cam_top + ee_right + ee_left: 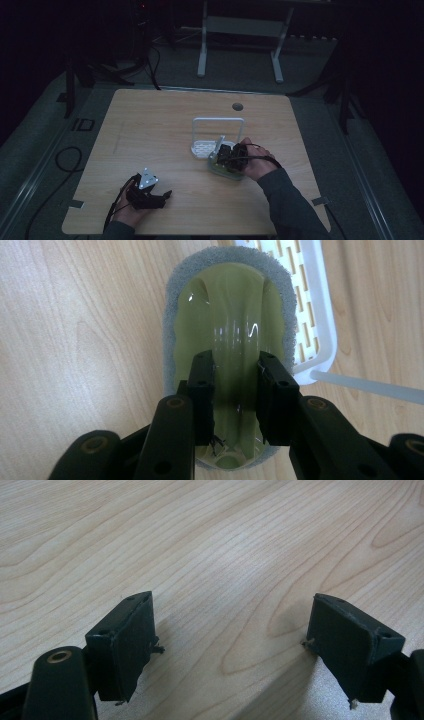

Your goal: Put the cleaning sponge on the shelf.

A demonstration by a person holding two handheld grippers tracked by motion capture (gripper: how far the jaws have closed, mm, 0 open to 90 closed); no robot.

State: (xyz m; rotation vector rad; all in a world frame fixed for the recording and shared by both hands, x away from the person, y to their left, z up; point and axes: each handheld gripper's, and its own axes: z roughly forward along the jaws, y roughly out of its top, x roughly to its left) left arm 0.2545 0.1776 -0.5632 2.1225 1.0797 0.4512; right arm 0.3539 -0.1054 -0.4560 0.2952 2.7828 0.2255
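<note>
One scrubber (225, 325) sits under my right gripper (235, 395) — an oval grey sponge pad with a glossy yellow-green plastic handle arching along its top. In the right gripper view its long axis runs straight away from me, in line with my jaws, its far rounded end up against the white slotted tray (320, 325). My two black jaws stand on either side of the handle's raised ridge, closed on it; the pads press its flanks and the pad lies flat on the wooden table (75, 340).

From the high view the scrubber (222, 169) shows as a pale green patch just beside the tray's near right corner, mostly hidden under my right gripper (229, 156) and hand, so its direction is hard to read there. That view gives what my gripper camera cannot: the tray (202, 148) is a small white drainer with a tall wire frame rising behind it, standing near the table's (150, 125) middle. The slotted floor that I can see holds nothing, though part of it is hidden behind my gripper.

My left gripper (150, 192) rests well apart, near the table's front left edge, its grey three-cornered plate on top. In the left gripper view my left gripper (230, 645) has its jaws spread wide over bare wood grain — nothing between them.
</note>
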